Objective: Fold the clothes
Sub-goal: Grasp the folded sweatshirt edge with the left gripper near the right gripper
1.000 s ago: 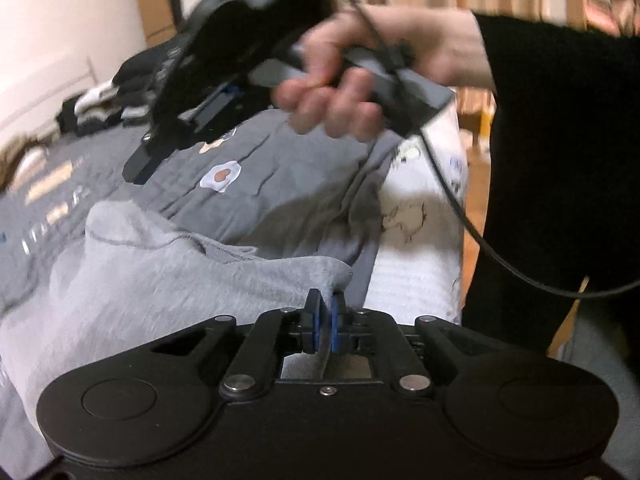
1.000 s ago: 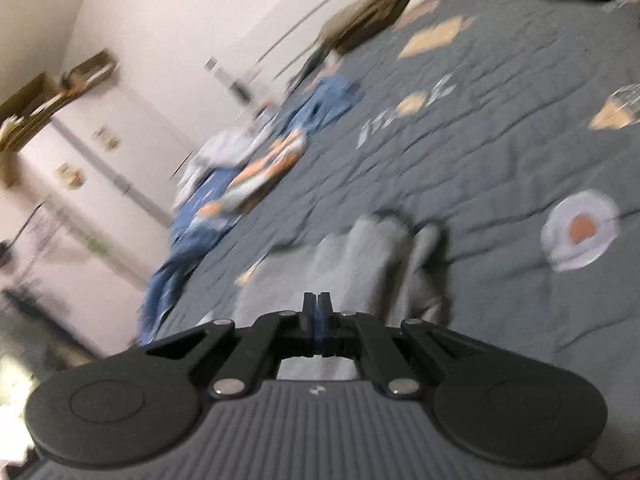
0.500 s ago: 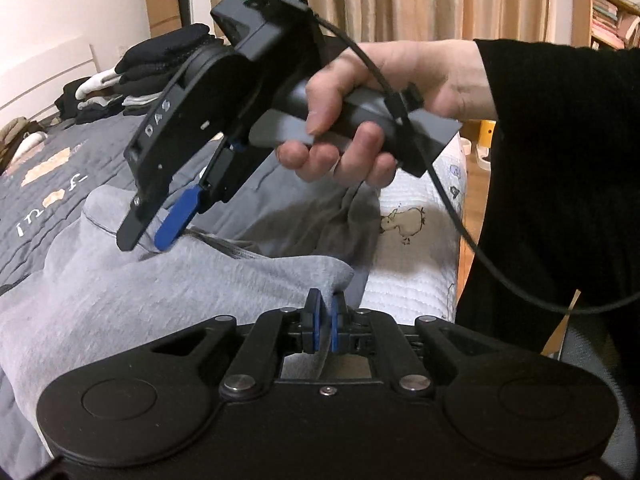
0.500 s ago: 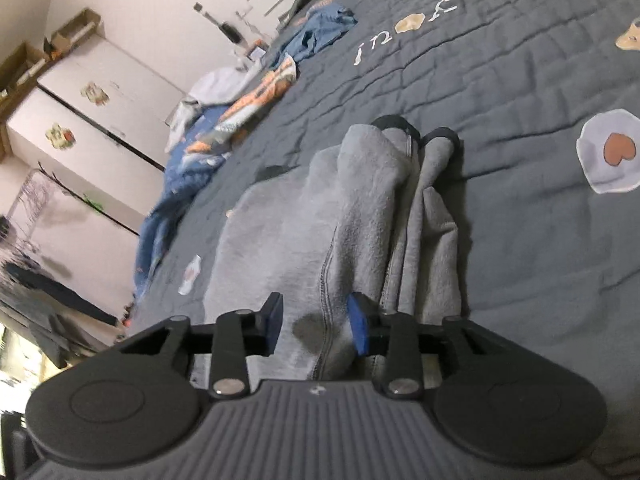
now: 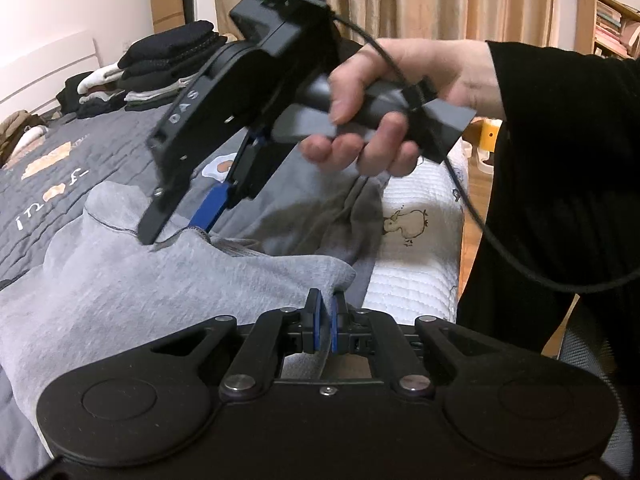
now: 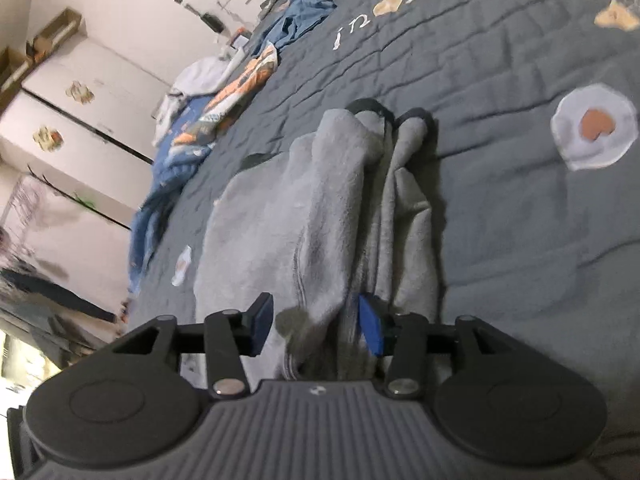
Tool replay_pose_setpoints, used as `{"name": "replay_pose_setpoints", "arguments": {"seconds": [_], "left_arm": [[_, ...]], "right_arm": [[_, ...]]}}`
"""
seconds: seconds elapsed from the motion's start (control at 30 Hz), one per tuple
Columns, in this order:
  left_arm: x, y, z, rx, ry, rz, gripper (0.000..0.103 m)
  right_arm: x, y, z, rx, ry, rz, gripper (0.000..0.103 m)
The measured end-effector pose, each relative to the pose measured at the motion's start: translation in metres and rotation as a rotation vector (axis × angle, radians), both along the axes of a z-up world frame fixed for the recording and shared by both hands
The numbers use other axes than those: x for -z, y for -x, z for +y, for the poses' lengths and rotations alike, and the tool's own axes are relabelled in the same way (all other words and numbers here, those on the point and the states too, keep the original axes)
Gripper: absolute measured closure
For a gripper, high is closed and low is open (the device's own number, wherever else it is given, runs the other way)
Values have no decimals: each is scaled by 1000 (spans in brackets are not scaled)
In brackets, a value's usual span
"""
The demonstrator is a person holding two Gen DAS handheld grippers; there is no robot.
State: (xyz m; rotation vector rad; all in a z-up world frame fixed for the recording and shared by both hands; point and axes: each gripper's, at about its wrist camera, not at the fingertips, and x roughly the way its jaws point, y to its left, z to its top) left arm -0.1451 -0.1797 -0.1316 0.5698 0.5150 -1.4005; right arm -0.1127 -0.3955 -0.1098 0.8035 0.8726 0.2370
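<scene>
A home bedroom. A dark grey quilted bedspread covers the bed, with beige curtains and a stack of folded dark clothes behind.

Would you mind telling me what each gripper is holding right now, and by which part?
The left gripper is shut on the grey sweatshirt, pinching a folded corner at its near edge. The right gripper is open, straddling a bunched fold of it, holding nothing.

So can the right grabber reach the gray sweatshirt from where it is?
Probably yes. The right gripper is open with its tips right at a raised fold of the gray sweatshirt, and nothing lies between them. The left gripper is shut on another edge.
</scene>
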Motion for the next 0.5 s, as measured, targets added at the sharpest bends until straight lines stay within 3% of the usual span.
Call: {"name": "replay_pose_setpoints", "arguments": {"seconds": [0.03, 0.07, 0.13, 0.33, 0.37, 0.5], "left_arm": [[1, 0, 0, -2, -2, -1, 98], [1, 0, -1, -3, -5, -3, 98], [2, 0, -1, -5, -6, -4, 98], [-4, 2, 3, 32, 12, 24, 99], [-5, 3, 3, 44, 10, 32, 103], [7, 14, -1, 102, -47, 37, 103]], "right_arm": [[3, -2, 1, 11, -12, -5, 58], [4, -2, 2, 30, -19, -8, 66], [4, -1, 3, 50, -2, -22, 92], [-19, 5, 0, 75, 32, -105, 94], [-21, 5, -1, 79, 42, -109, 94], [-25, 3, -2, 83, 100, -106, 94]]}}
